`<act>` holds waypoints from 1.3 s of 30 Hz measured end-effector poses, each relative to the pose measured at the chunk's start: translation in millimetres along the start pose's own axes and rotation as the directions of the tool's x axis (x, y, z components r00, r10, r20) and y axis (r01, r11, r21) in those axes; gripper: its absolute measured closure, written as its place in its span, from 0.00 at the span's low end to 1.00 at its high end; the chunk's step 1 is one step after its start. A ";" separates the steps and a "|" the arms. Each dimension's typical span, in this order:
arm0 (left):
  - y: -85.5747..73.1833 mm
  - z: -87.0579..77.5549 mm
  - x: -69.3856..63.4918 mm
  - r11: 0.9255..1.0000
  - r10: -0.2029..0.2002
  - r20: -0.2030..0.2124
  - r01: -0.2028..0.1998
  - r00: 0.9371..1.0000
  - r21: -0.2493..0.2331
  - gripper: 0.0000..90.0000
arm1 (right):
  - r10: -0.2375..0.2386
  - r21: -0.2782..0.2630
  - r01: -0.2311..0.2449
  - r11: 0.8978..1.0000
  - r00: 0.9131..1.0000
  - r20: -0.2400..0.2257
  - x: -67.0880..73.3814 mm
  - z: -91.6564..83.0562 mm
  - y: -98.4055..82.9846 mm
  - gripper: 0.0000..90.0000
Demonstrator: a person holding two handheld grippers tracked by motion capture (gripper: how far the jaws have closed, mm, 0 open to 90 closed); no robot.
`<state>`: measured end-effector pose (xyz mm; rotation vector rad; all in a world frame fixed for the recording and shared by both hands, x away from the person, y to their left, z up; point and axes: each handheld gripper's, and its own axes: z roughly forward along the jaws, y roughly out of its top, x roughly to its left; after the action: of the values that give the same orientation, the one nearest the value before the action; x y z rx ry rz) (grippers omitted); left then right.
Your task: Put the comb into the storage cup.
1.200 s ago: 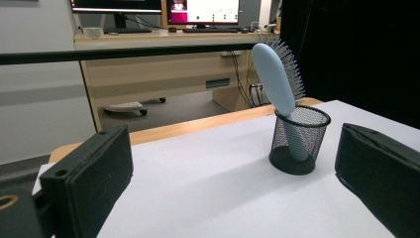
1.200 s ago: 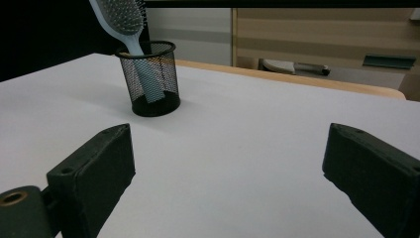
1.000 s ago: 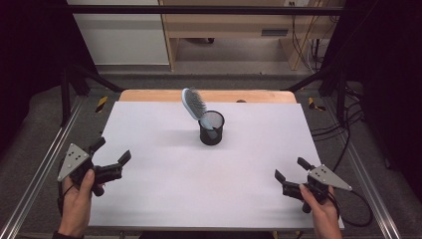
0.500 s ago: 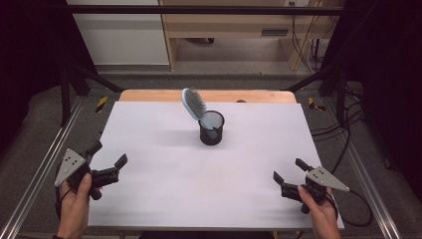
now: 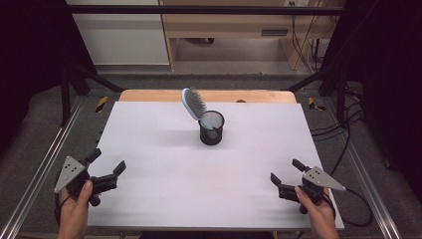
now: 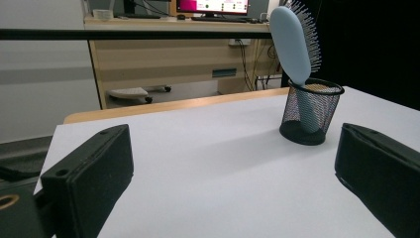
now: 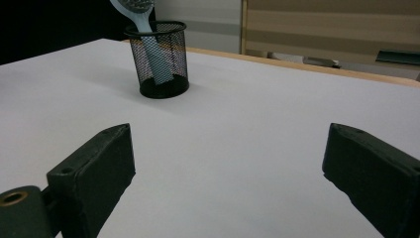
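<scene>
1. Both grippers sit lower and nearer the person's edge of the bench than a second ago; the left gripper point(image 5: 106, 172) has drifted outward toward the left edge, the right gripper point(image 5: 286, 178) only slightly back. Brush and cup are unchanged.
2. Left gripper: jaws spread wide, nothing between them. In the left gripper view the bare white bench point(image 6: 208, 163) shows through the gap, with the cup point(image 6: 311, 111) well beyond.
3. Right gripper: likewise wide apart and empty; the right gripper view looks across the bench toward the cup point(image 7: 159, 58).
4. Brush point(image 5: 193, 103): pale blue hairbrush, standing handle-down in the black mesh cup point(image 5: 211, 128), head tilted up and to the left over the rim, bristles facing up and away from the person. The handle shows through the mesh in both gripper views.
5. Cup stands upright on the bench, a little behind centre, well apart from both grippers.
6. Progress, as judged: the brush is seated in the cup and neither gripper touches anything, so the placing looks done. The hands read as being at rest near the front corners.
7. Left to do: nothing evident, unless the brush's lean needs correcting; the cup looks stable as it stands.
</scene>
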<state>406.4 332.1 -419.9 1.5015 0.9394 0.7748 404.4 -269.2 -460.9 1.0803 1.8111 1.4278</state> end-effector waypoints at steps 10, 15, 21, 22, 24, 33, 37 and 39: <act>-9.1 0.9 -2.3 1.000 0.007 0.012 -0.007 1.000 0.007 0.02 | -0.007 0.005 0.008 1.000 1.000 -0.011 0.9 1.0 -0.7 0.07; -14.9 2.2 -5.8 1.000 0.015 0.029 -0.016 0.999 0.018 0.02 | -0.001 0.008 0.002 1.000 1.000 -0.016 1.6 1.2 -0.8 0.07; -18.2 3.7 -12.0 0.999 0.033 0.048 -0.034 0.998 0.023 0.02 | -0.013 0.012 0.014 1.000 1.000 -0.020 1.4 2.0 -1.5 0.07; -18.2 3.6 -12.8 0.999 0.033 0.050 -0.034 0.998 0.019 0.02 | -0.014 0.012 0.015 1.000 1.000 -0.020 1.4 2.0 -1.5 0.07; -18.6 3.2 -13.8 0.999 0.036 0.052 -0.037 0.998 0.017 0.02 | -0.016 0.011 0.016 1.000 1.000 -0.021 1.4 2.0 -1.6 0.07; -21.9 3.0 -20.7 0.999 0.043 0.066 -0.044 0.997 0.009 0.02 | -0.030 0.011 0.030 0.999 0.999 -0.041 2.3 3.0 -2.5 0.06; -22.4 2.3 -23.9 0.999 0.051 0.077 -0.052 0.996 -0.001 0.02 | -0.028 0.010 0.029 1.000 0.999 -0.044 2.3 3.3 -2.6 0.06; -22.7 2.3 -25.6 0.998 0.058 0.082 -0.058 0.995 -0.003 0.02 | -0.028 0.012 0.029 1.000 0.998 -0.048 2.7 3.6 -2.8 0.06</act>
<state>393.5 309.2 -441.8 1.5537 0.8373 0.7495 405.4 -265.3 -464.4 1.0308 1.8633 1.4388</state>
